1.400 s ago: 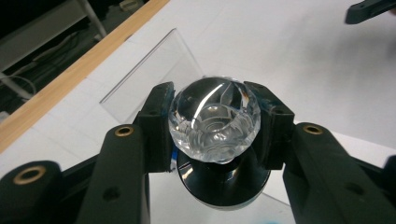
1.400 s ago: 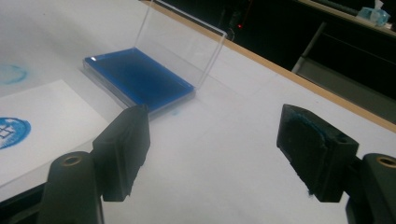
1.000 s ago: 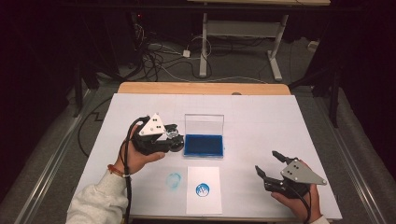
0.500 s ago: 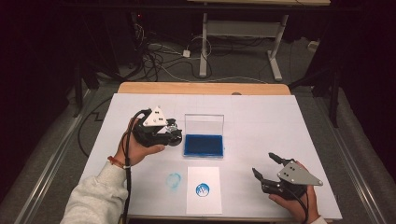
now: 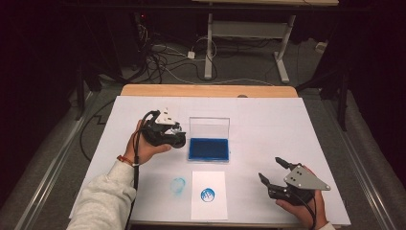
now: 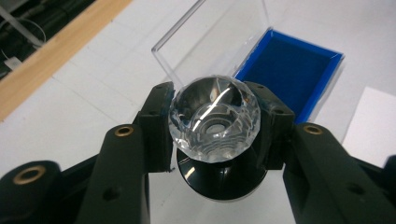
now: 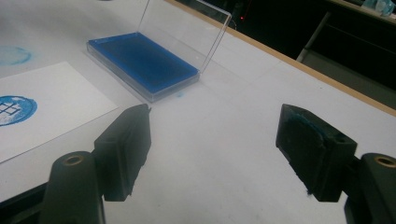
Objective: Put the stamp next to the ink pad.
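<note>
My left gripper (image 5: 178, 139) is shut on a stamp (image 6: 214, 119) that has a clear faceted knob above a round black base. It hovers just left of the blue ink pad (image 5: 208, 148), whose clear lid (image 5: 209, 127) stands open at the back. In the left gripper view the ink pad (image 6: 292, 70) lies ahead to the right. A white paper (image 5: 208, 194) with a round blue print lies near the front edge. My right gripper (image 5: 272, 171) rests open at the front right, with nothing between its pads (image 7: 125, 149).
A blue smudge (image 5: 178, 186) marks the white table cover left of the paper. A wooden table edge (image 5: 206, 90) runs along the back. Beyond it stand a desk frame and cables on the dark floor. The right gripper's pads carry blue ink stains.
My left hand has carried the stamp a little to the right and farther back, closer to the ink pad. The right gripper has stayed in place.
</note>
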Tool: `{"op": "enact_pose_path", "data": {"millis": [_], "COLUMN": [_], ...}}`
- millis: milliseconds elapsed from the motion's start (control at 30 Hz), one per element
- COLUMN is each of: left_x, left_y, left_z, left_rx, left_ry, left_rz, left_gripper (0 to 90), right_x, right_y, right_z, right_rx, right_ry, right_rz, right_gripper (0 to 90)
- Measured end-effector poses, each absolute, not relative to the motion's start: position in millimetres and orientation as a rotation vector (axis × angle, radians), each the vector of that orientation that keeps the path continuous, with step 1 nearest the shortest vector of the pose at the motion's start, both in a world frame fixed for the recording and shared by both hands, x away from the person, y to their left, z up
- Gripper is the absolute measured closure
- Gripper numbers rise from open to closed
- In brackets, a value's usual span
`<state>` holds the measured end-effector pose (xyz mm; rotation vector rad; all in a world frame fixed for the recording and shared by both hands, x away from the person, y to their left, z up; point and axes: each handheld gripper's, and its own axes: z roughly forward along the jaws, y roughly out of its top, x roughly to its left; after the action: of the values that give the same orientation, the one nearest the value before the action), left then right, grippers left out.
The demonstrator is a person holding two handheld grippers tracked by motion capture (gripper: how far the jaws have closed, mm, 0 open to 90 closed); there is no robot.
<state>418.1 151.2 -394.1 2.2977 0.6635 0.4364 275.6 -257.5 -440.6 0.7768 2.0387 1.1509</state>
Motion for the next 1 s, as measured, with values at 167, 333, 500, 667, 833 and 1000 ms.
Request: {"op": "enact_pose_path", "data": {"millis": [167,333,500,667,833,1000], "left_x": [425.9,428.0,427.8,428.7,429.6,431.5], "left_y": [150.7,147.8,145.4,144.0,143.8,143.3], "left_z": [-407.7,-419.3,-425.3,-429.7,-433.5,-437.6], "left_rx": [2.316,2.333,2.345,2.362,2.364,2.368], "left_ry": [0.694,0.703,0.707,0.716,0.731,0.747], "left_rz": [0.422,0.416,0.433,0.442,0.462,0.459], "left_gripper": [54.4,54.5,54.4,54.4,54.4,54.4], "right_x": [275.6,275.1,275.1,274.9,274.9,275.1], "right_y": [-257.4,-257.7,-256.3,-255.0,-256.0,-255.2], "right_z": [-441.6,-441.8,-442.5,-443.0,-443.0,-443.8], "right_rx": [0.772,0.776,0.773,0.762,0.770,0.765], "right_ry": [2.047,2.048,2.050,2.063,2.054,2.062], "right_rz": [1.144,1.143,1.130,1.127,1.129,1.127], "right_gripper": [26.8,26.8,27.1,27.3,27.3,27.3]}}
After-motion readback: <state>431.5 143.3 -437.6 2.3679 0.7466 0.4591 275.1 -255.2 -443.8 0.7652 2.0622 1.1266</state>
